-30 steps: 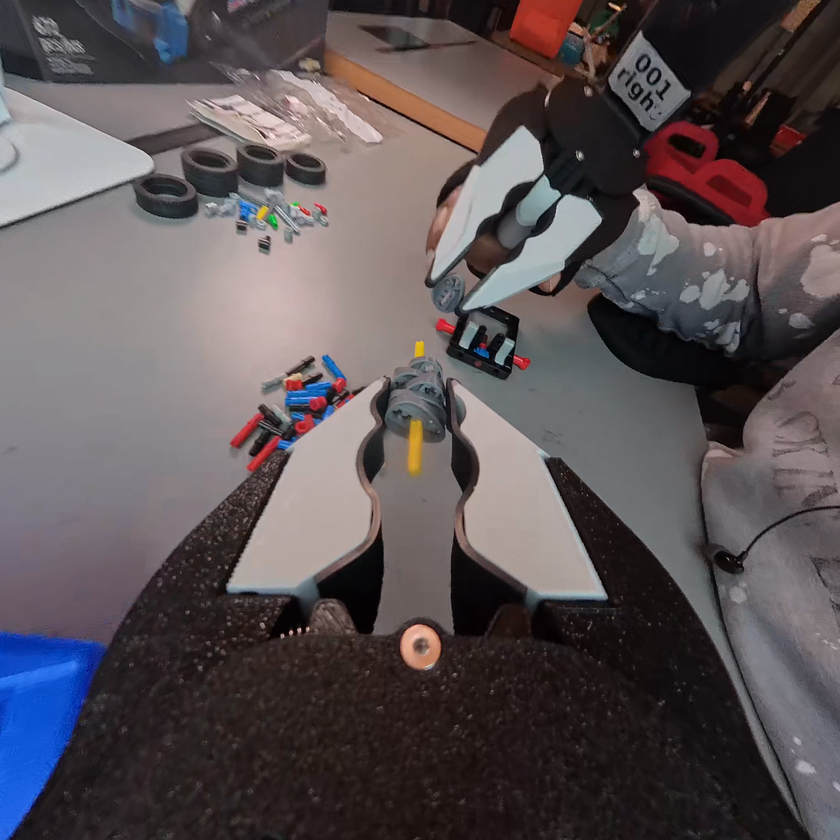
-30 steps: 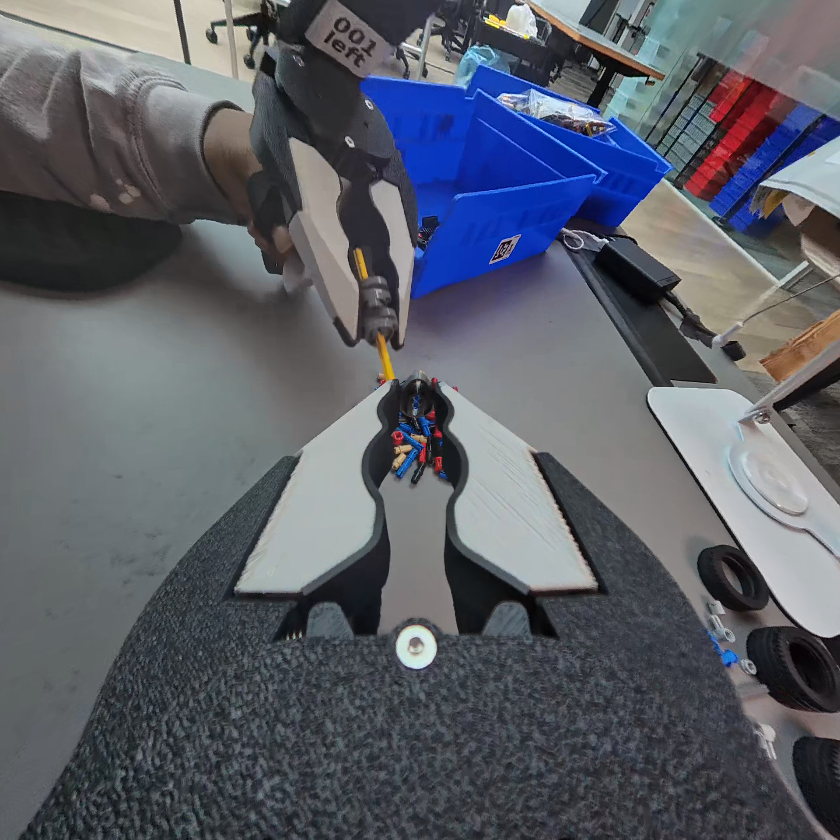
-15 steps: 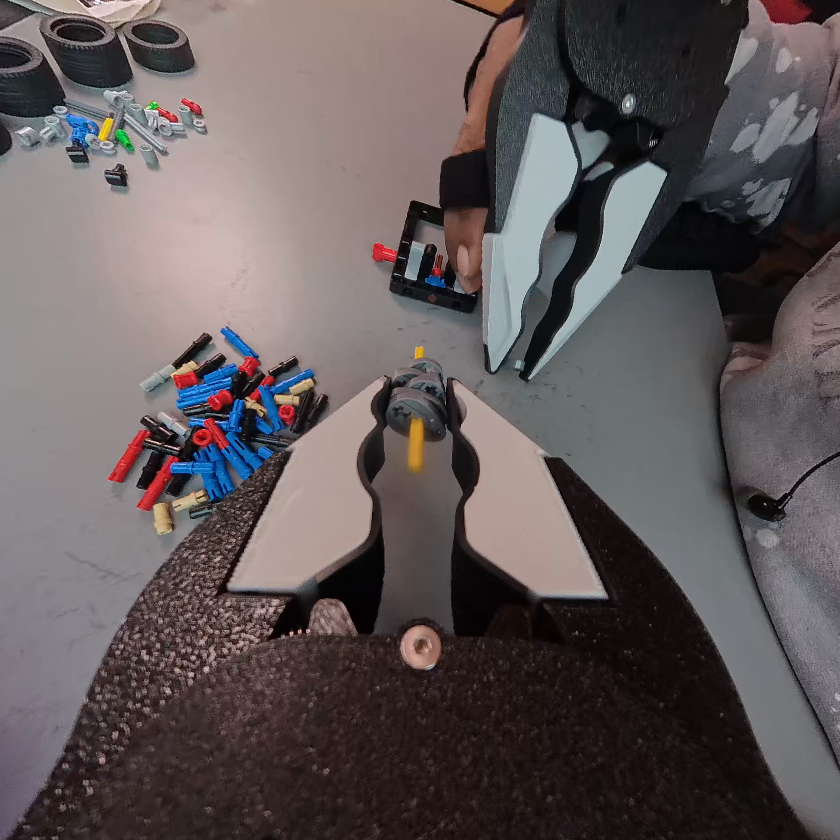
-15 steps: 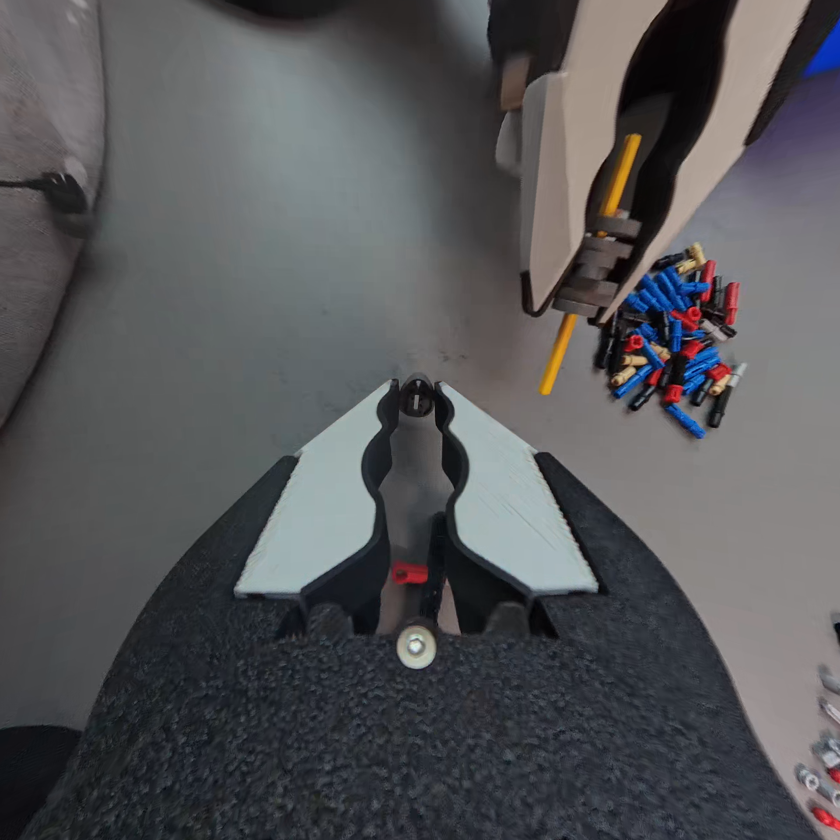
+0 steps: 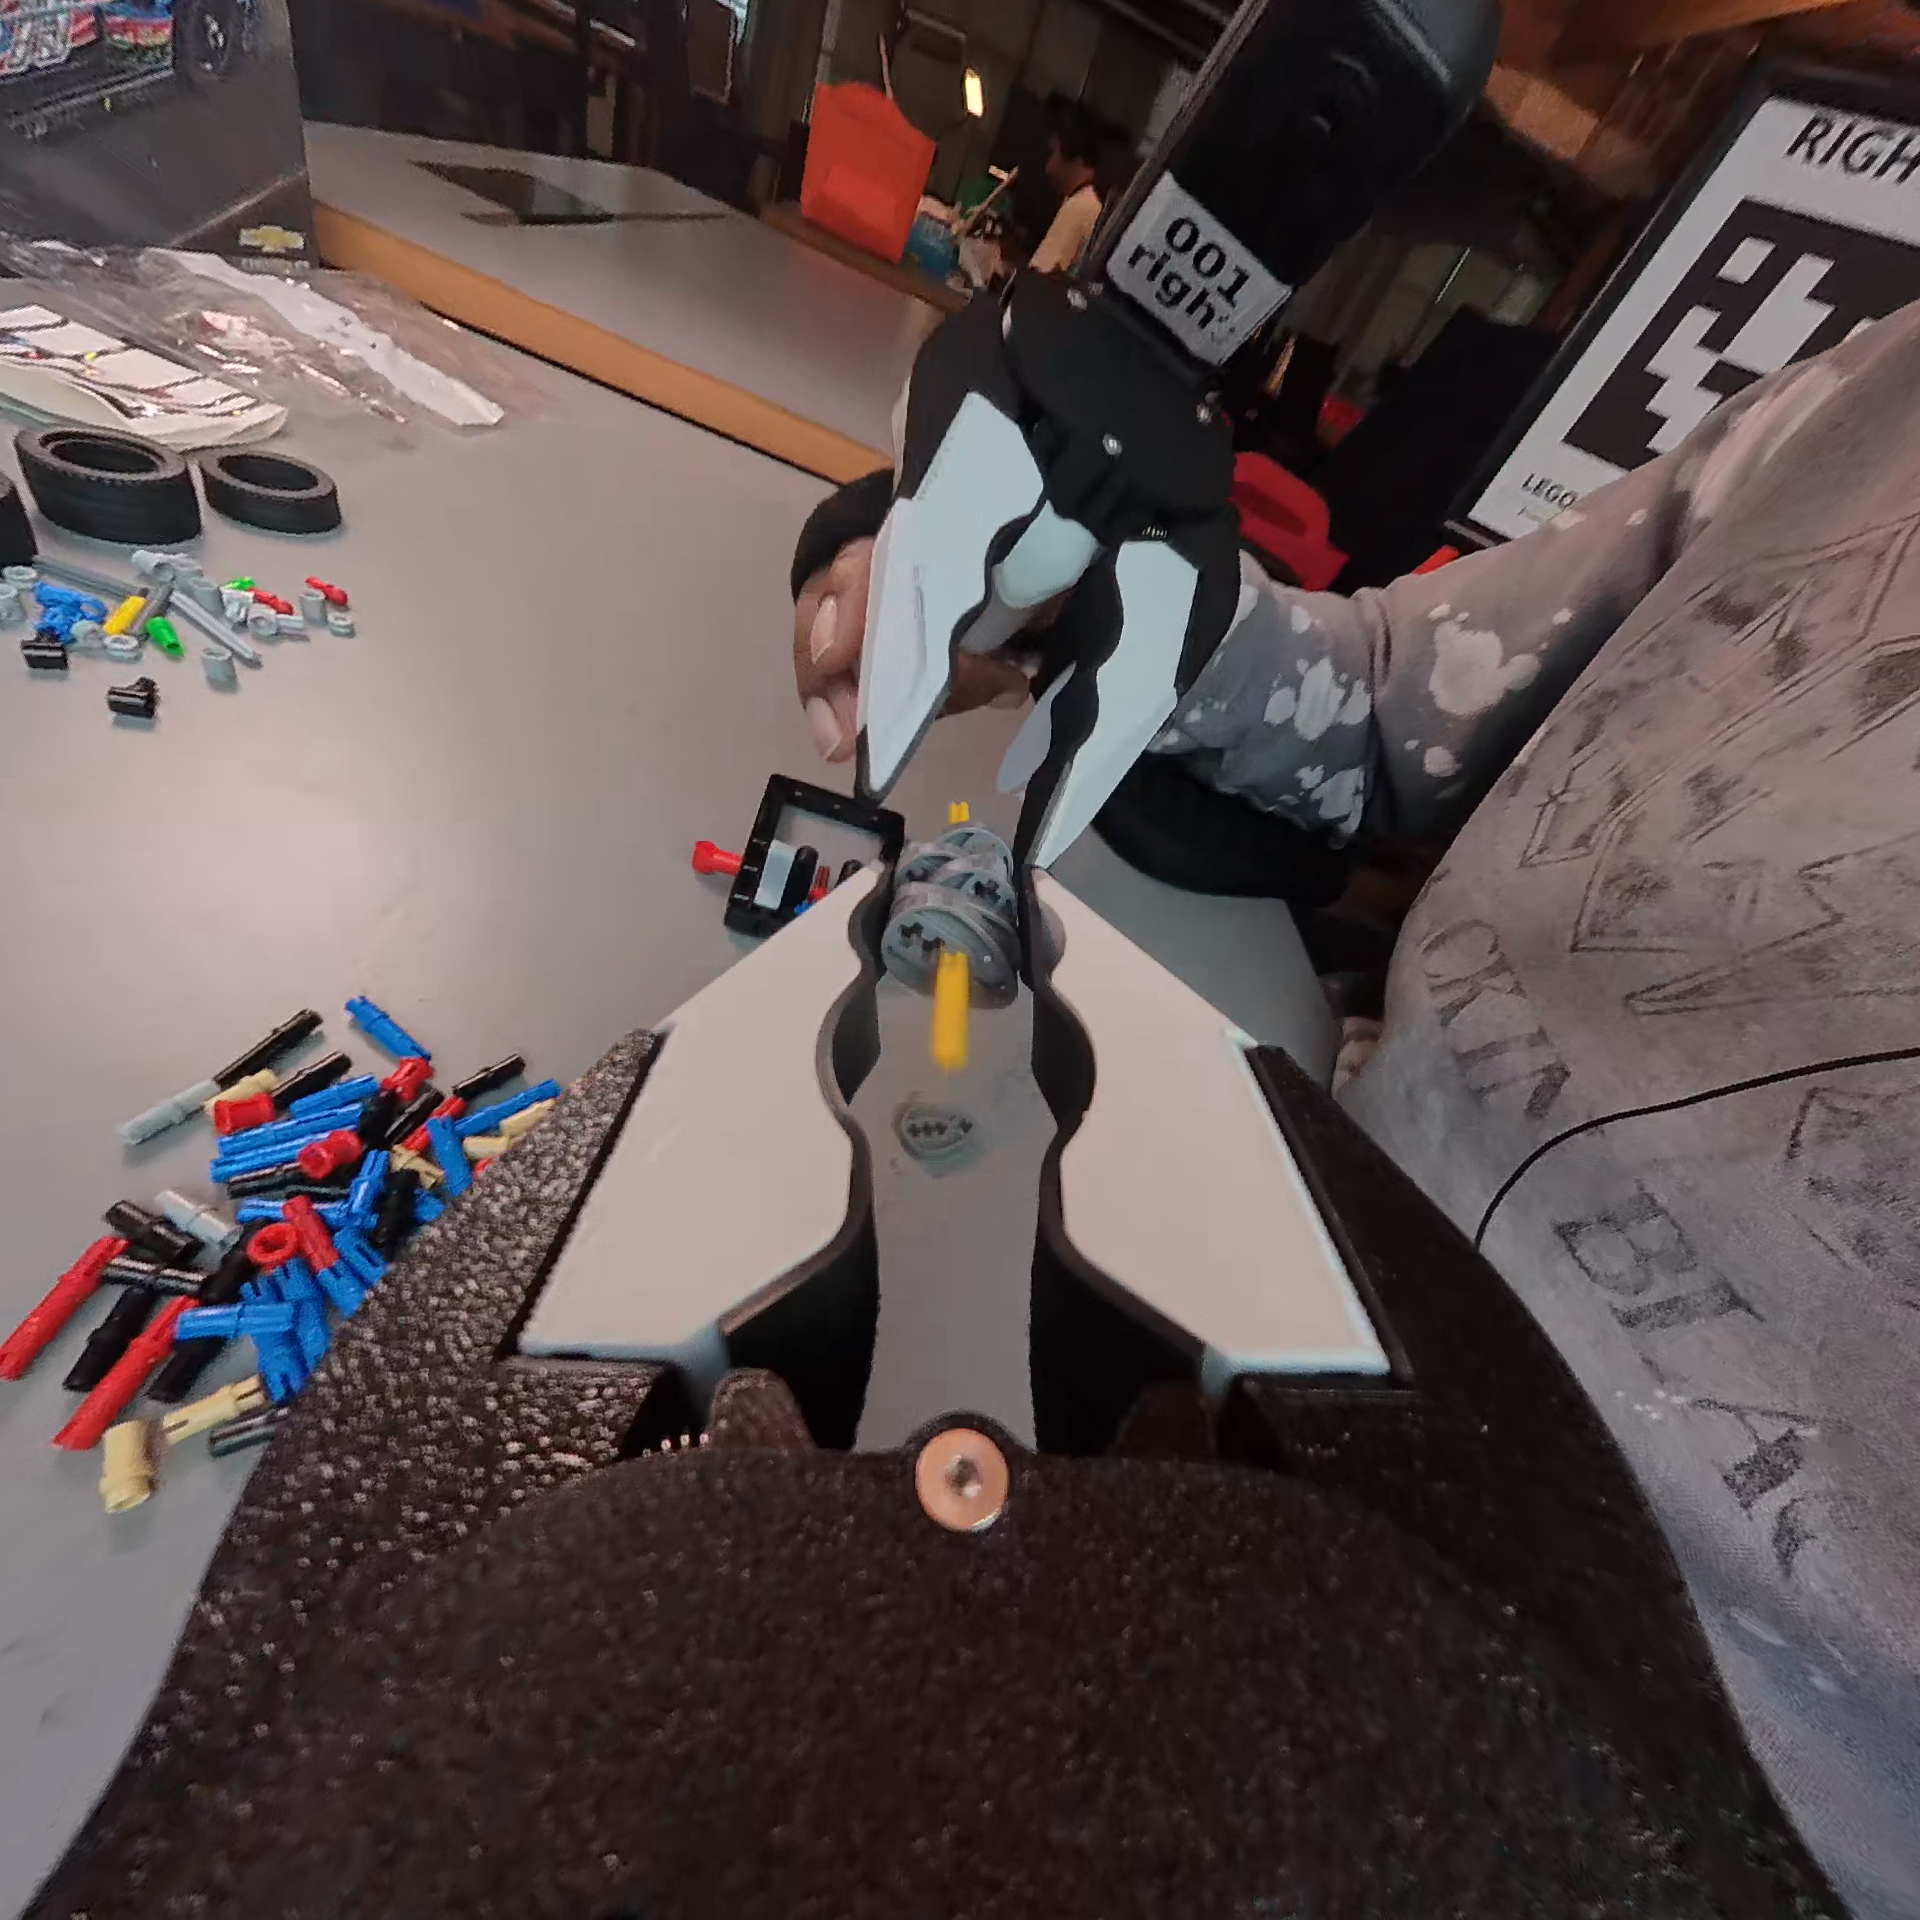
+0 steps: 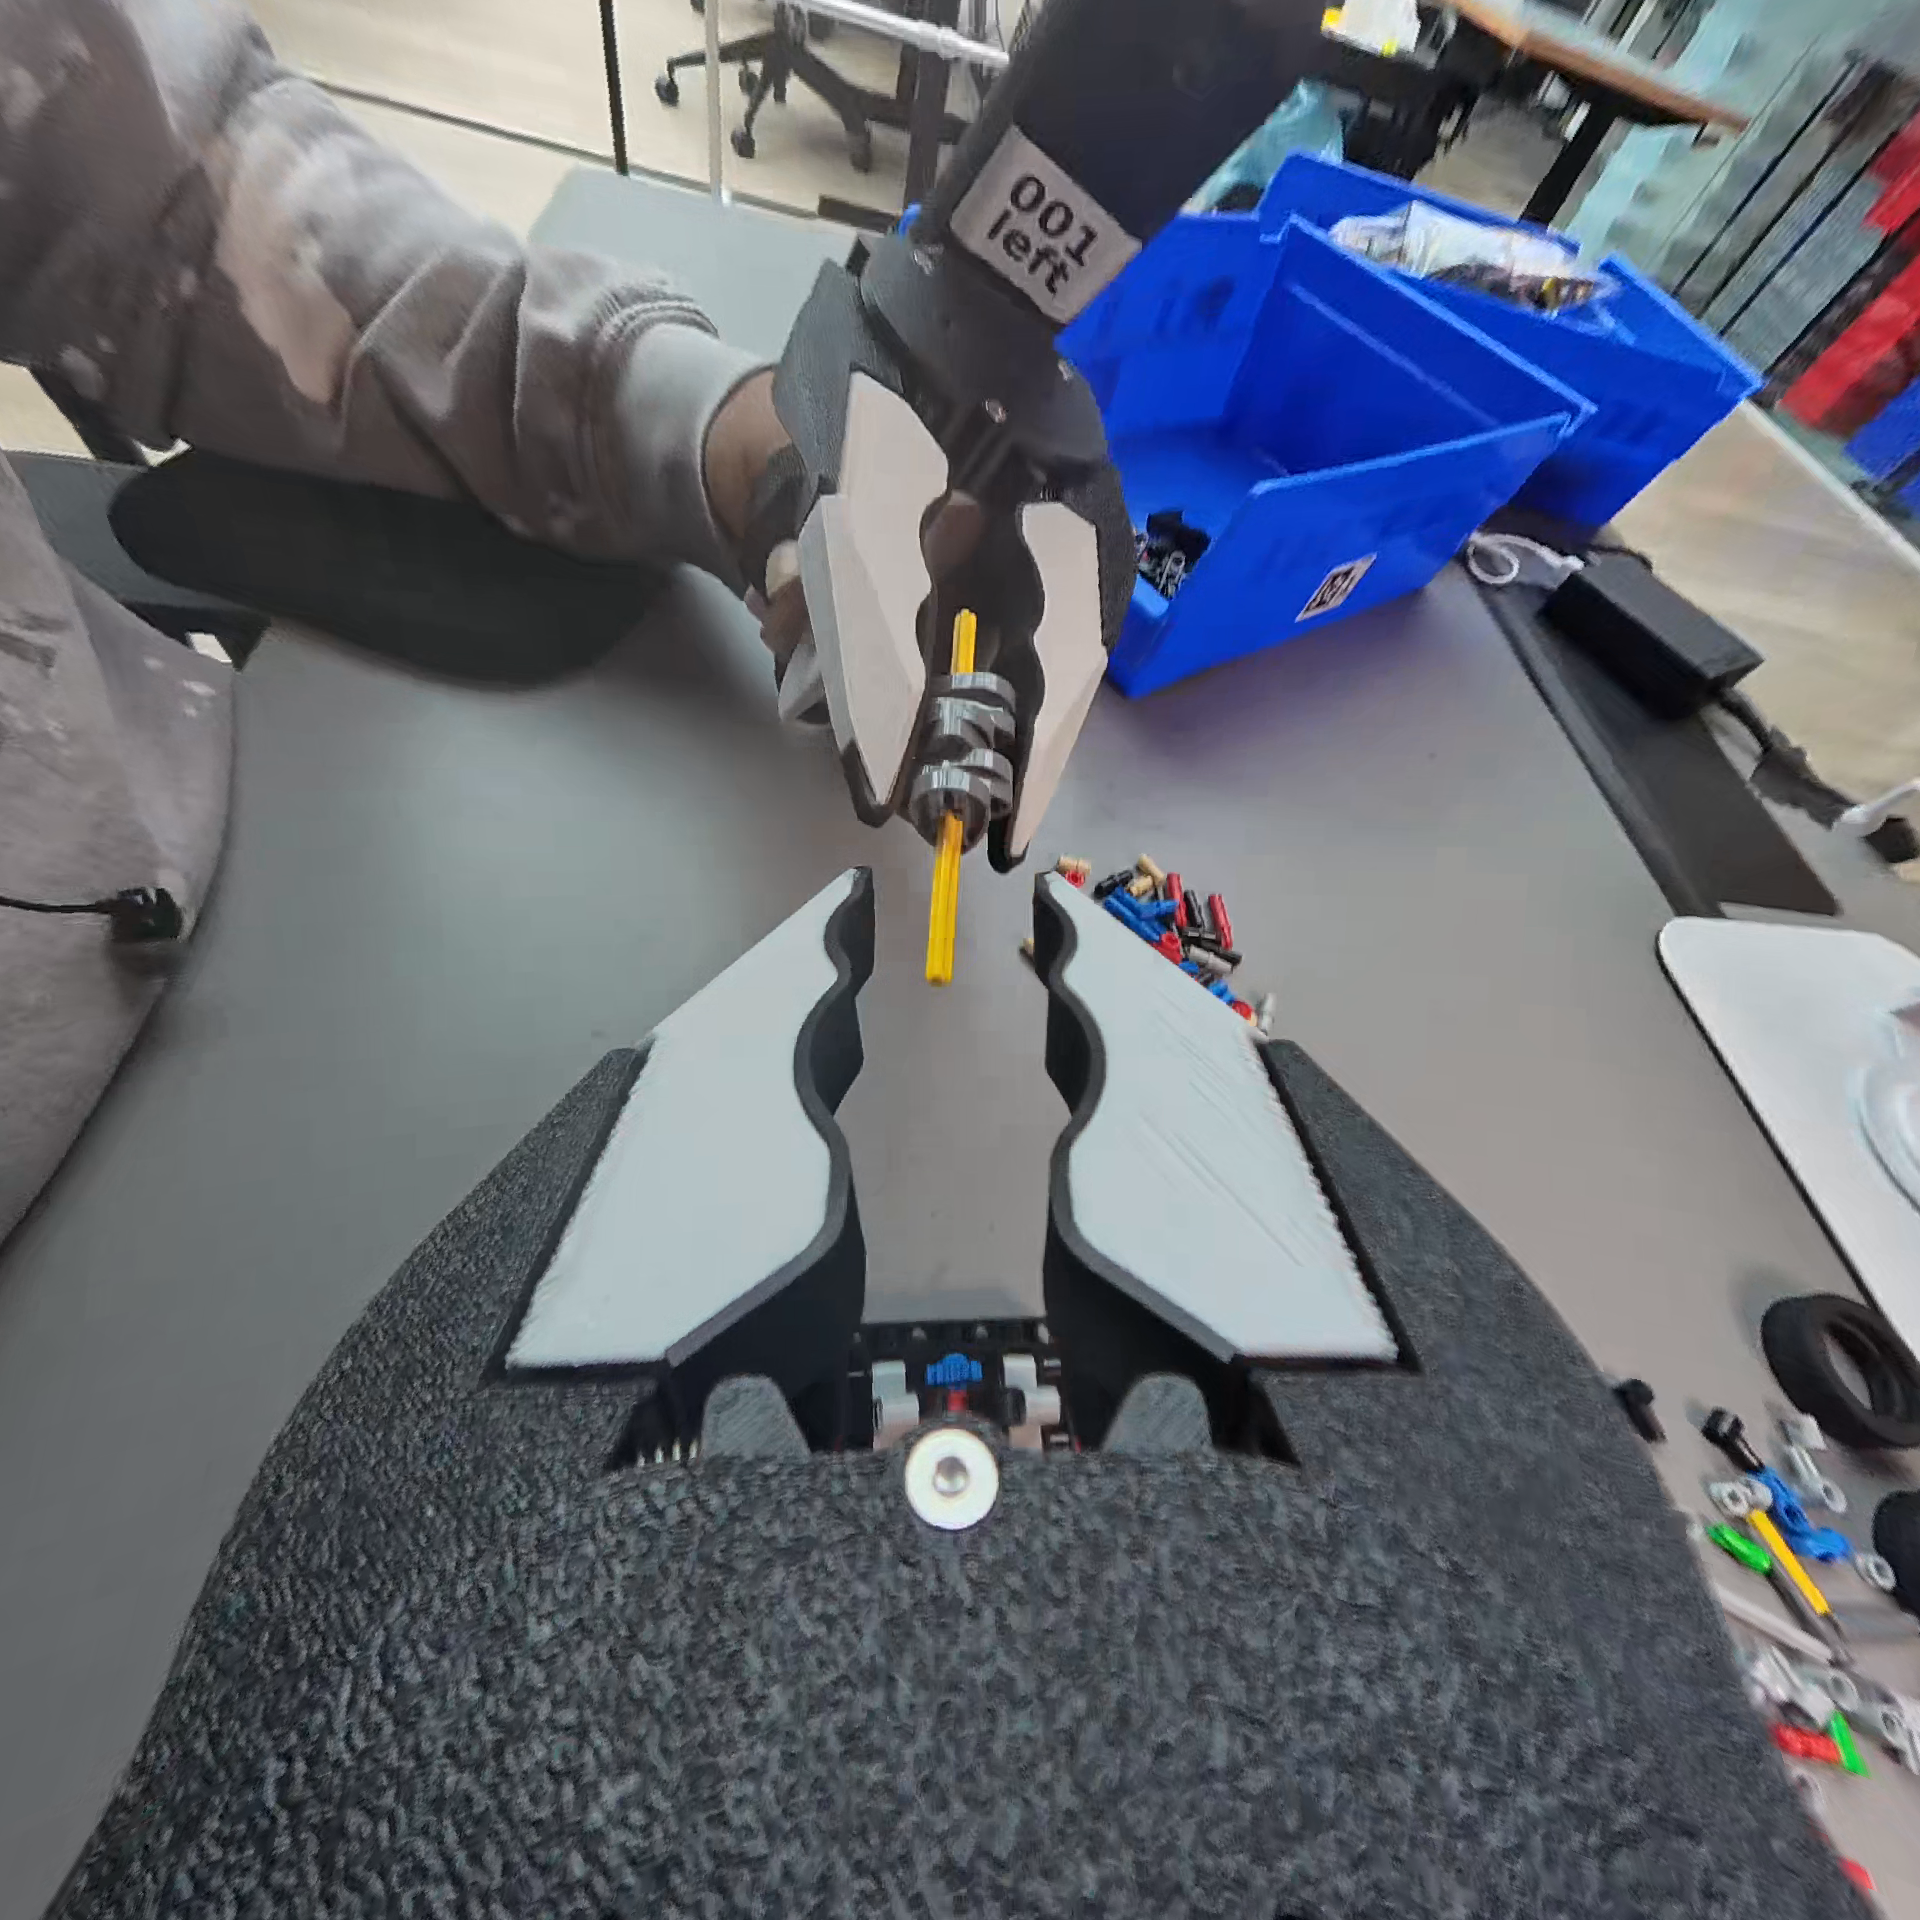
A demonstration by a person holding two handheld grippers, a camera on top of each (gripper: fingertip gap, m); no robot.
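Gears on yellow axle (image 5: 948,914) pinched in left tongs (image 5: 951,883) — right tongs (image 6: 951,894) spread, just beside

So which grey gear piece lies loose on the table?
The single grey gear, flat on the table between the left gripper fingers; the others sit stacked on the yellow axle it grips.

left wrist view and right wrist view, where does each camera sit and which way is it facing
Left wrist view: sits on the left gripper, looking along its fingers at the grey gear stack on a yellow axle that it clamps; beyond, the right gripper and a grey sleeve.
Right wrist view: sits on the open right gripper, facing the left gripper and blue bins.
Shared: both grippers, the axle, the pile of pins and the grey table.
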